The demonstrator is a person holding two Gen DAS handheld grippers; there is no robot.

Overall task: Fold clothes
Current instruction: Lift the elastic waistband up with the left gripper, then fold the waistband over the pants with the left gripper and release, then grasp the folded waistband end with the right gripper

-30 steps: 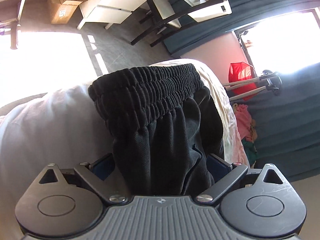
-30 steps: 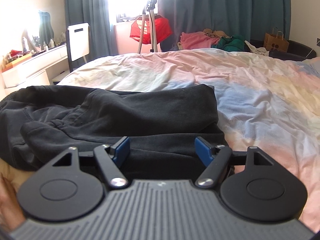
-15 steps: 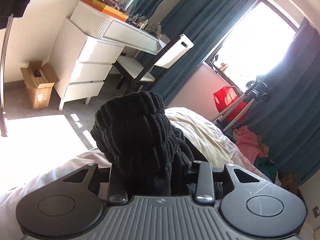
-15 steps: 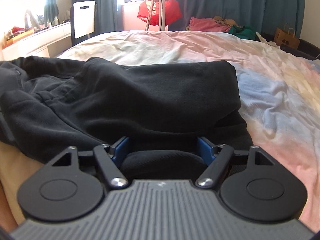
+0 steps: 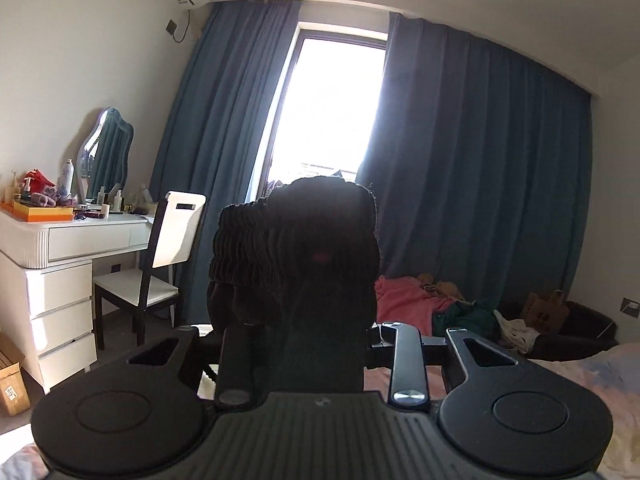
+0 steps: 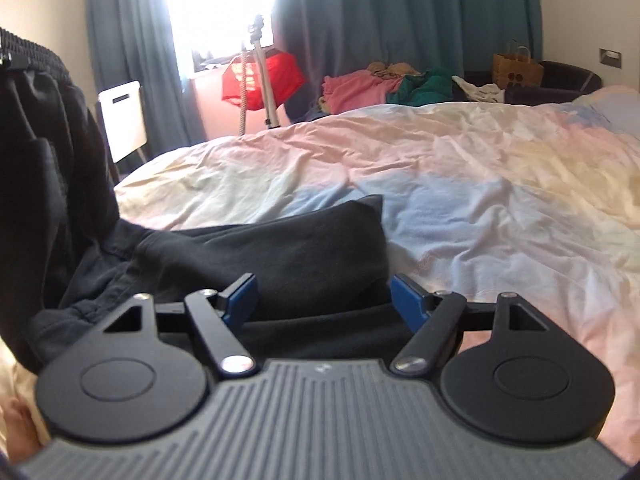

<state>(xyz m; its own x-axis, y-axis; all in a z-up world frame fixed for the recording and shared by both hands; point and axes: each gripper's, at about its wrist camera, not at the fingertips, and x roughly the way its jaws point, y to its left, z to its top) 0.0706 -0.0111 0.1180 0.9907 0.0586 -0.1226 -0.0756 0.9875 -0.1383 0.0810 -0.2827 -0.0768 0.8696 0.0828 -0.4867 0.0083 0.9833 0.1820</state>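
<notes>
Left gripper (image 5: 308, 336) pinching bunched elastic waistband of black pants (image 5: 296, 252), jaws nearly closed on fabric, holding it up against window light. Right gripper (image 6: 322, 298) gaping wide, blue pads (image 6: 404, 298) straddling pants' lower part lying on pastel bedspread (image 6: 460, 184); contact unclear. Blue curtains (image 5: 480, 160), white dresser (image 5: 60, 264), chair (image 5: 160, 264) standing behind.

A home bedroom is showing here: a bed (image 6: 460, 168) is lying under pastel bedding, blue curtains (image 5: 480, 160) are hanging by the window, and a mirror (image 5: 106, 152) is standing on the white dressing table (image 5: 80, 236).
</notes>
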